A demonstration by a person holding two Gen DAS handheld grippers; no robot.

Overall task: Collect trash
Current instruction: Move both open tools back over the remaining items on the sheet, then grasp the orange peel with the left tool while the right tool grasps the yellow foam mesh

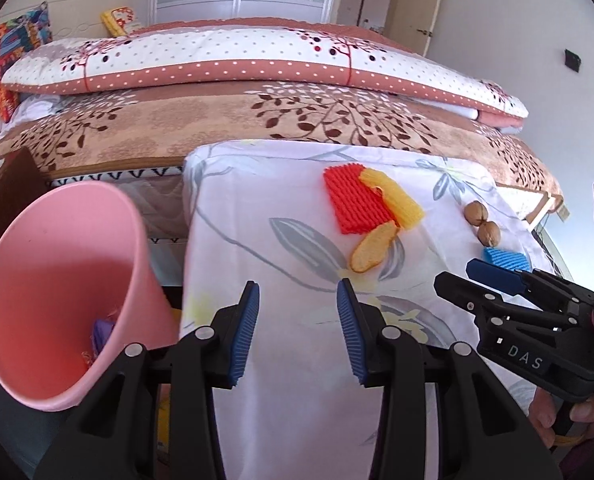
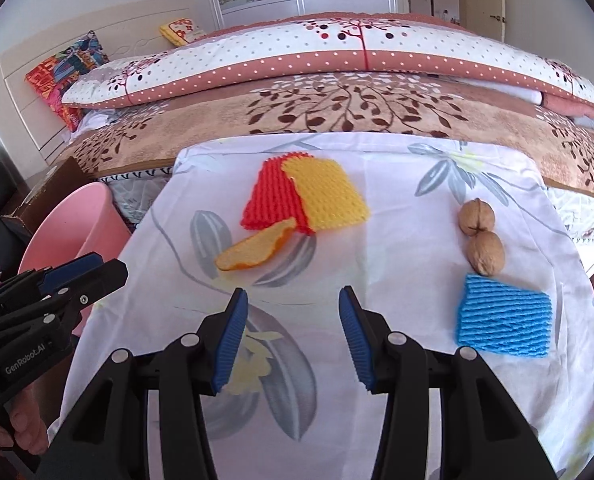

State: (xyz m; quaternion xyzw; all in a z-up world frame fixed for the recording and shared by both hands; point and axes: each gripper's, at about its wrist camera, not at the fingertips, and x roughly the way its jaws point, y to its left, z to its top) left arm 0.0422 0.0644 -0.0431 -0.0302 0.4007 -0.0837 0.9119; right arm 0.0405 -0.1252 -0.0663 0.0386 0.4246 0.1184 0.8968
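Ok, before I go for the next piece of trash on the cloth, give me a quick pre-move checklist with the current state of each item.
1. Left tongs empty, jaws apart: ok.
2. Right tongs empty, jaws apart: ok.
3. Pink bin within view at the cloth's left edge, mouth unobstructed: ok.
4. Orange peel lying free on the floral cloth, its far end against the red foam net: ok.
5. Yellow foam net overlaps the red one, so a single grasp may catch both: not ok.
6. Room left in the bin: cannot tell.
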